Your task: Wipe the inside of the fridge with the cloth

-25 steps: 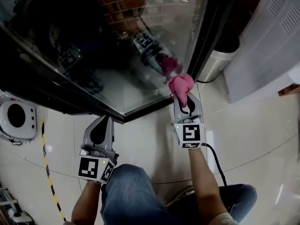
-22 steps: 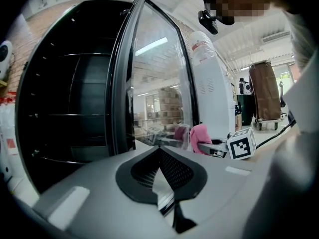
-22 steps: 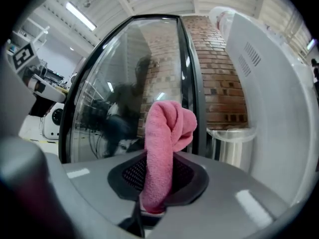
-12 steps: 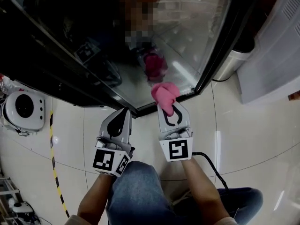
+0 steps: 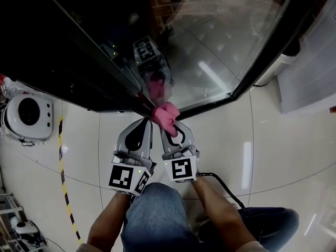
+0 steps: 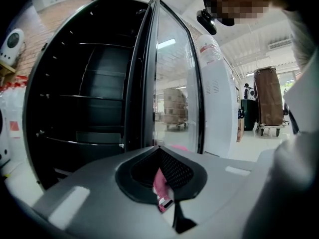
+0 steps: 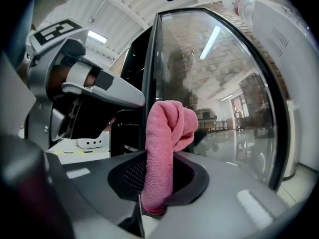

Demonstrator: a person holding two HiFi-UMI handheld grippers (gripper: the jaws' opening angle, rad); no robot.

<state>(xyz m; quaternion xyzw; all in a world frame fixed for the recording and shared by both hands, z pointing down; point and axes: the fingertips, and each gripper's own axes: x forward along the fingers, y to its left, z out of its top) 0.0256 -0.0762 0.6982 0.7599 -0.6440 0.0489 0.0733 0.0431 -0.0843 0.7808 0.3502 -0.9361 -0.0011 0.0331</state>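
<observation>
You're in a warehouse-like hall: high strip-lit ceiling (image 6: 251, 41), stacked cartons (image 6: 174, 103) beyond the fridge (image 6: 89, 108), brick wall (image 6: 50, 21), hazard tape (image 5: 63, 180) on glossy floor (image 5: 273, 140).

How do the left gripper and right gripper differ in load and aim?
The right gripper is shut on a bunched pink cloth standing above its jaws; the left gripper shows only a thin pink strip low between its closed jaws. The left gripper's view faces the dark fridge interior; the right gripper's faces the glass door. Both sit side by side.

Grey tongs (image 5: 146, 123), black-and-white marker cubes (image 5: 126, 178), blue jeans (image 5: 152, 219)
</observation>
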